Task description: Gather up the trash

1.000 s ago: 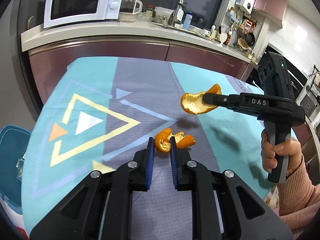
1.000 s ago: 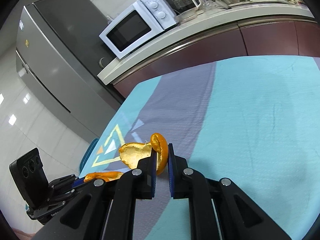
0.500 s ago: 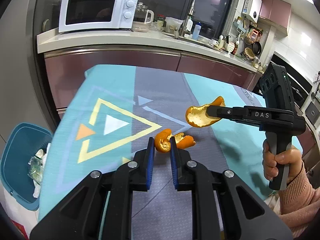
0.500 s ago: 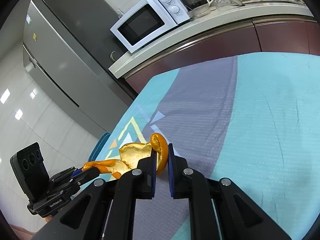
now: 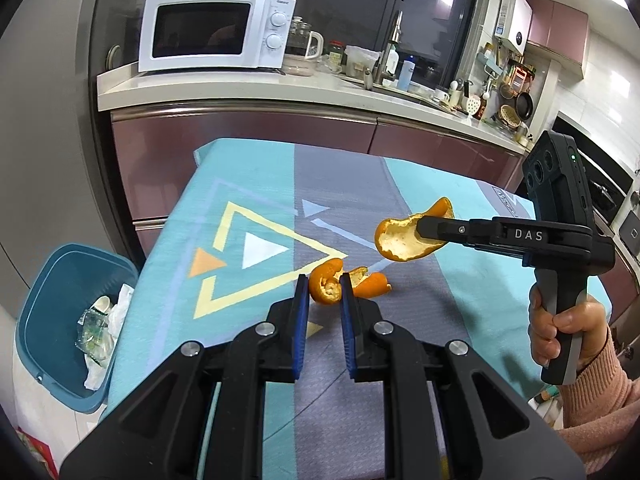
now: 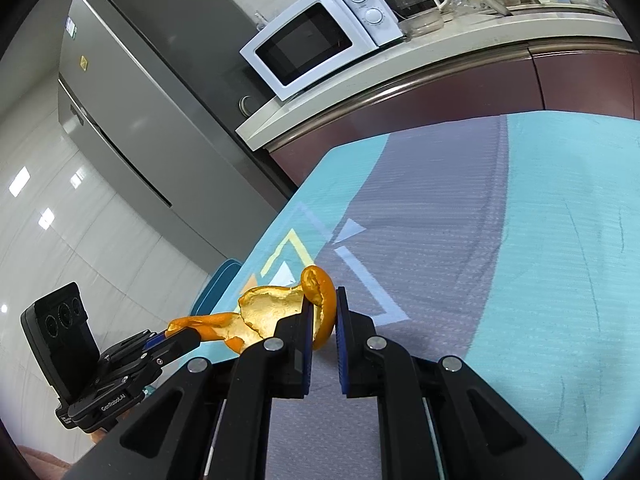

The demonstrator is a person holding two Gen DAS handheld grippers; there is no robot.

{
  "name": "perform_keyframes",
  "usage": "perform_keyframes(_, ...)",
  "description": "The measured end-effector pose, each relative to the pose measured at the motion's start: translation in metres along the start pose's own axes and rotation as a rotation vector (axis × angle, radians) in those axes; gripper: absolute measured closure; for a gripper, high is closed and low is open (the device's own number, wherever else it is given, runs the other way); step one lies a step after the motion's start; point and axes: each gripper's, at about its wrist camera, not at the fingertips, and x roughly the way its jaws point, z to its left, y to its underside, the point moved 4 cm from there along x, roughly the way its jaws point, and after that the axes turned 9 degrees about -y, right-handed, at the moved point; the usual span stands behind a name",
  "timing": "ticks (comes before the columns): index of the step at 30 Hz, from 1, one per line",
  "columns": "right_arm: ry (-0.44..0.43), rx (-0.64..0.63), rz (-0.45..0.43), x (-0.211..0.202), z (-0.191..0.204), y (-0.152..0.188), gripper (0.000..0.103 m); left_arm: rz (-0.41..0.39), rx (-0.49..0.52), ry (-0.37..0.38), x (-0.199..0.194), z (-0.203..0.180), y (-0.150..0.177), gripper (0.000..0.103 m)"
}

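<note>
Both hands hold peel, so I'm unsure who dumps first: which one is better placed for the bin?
Left, probably: the left gripper and its peel are nearer the bin than the right gripper.

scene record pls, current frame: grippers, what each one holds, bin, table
left gripper: shut on curled orange peel, held above the tablecloth
right gripper: shut on larger orange peel, pale inside showing, held in the air
right hand: wrapped round the gripper handle, pink sleeve
bin: blue, on the floor left of the table, already has wrappers and tissue in it
tablecloth: teal and grey, triangle pattern
task state: both peels lifted, neither in the bin yet
</note>
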Motion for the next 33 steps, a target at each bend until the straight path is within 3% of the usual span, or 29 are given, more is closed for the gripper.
perform_keyframes(33, -0.080, -0.064, 0.080, 0.058, 0.050, -0.001, 0.094, -0.041, -0.105, -0.097, -0.040, 0.067, 0.007, 0.088)
